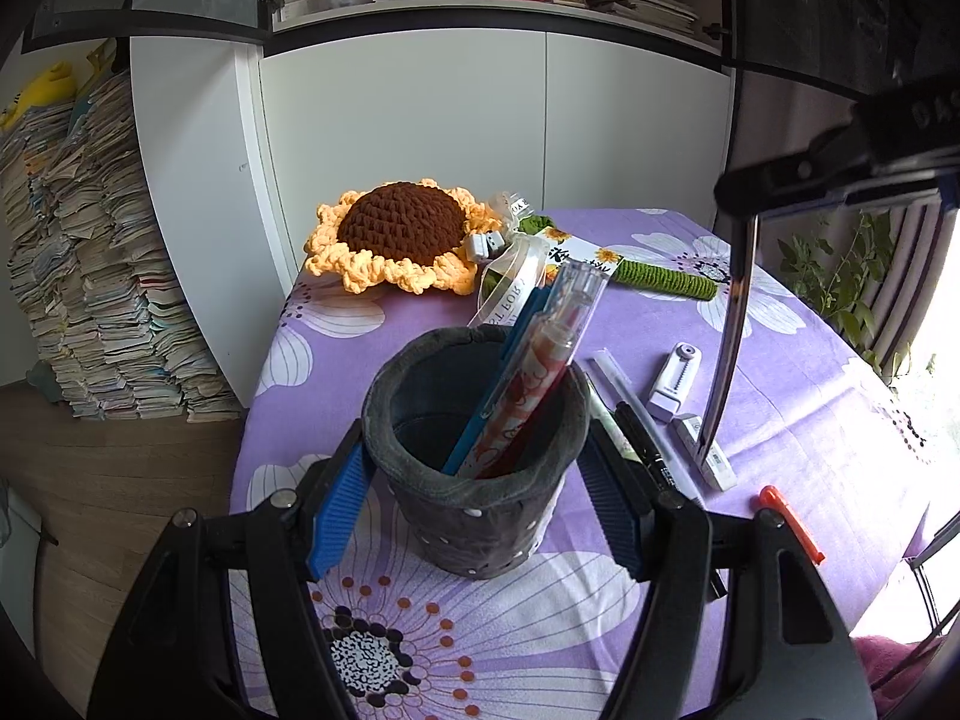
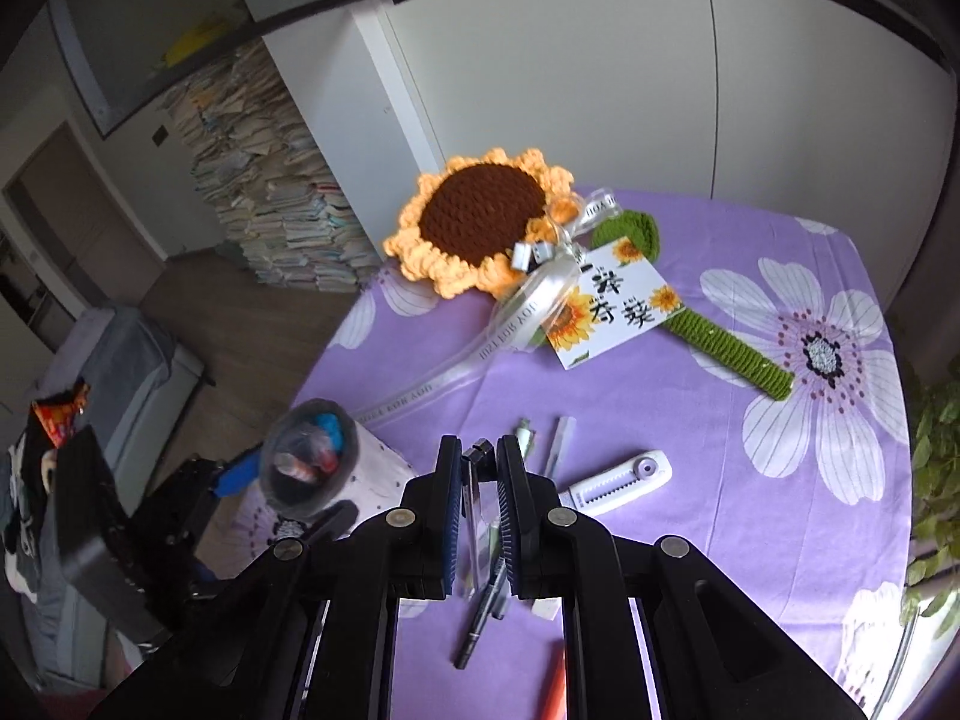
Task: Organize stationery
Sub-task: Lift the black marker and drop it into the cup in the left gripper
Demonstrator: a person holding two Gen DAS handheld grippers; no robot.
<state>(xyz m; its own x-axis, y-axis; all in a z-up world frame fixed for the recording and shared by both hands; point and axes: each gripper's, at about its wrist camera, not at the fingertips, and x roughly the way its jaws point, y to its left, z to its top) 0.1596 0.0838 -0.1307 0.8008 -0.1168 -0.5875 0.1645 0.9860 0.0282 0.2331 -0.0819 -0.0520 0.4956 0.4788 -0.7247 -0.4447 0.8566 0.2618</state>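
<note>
Above the worktop's right edge, right gripper pinches a clear pen by its top; it could swing. Left gripper jaws clamp the grey pen holder; a missed rim tips it.

Left gripper fingers clamp the pen holder.

We see white cabinet doors behind a table covered with a purple flowered cloth. Above them, an open shelf holds books and papers. To the left, tall stacks of books stand on a wooden floor. Strong daylight enters from the right, beside a leafy green plant. A grey sofa is at the far left.
</note>
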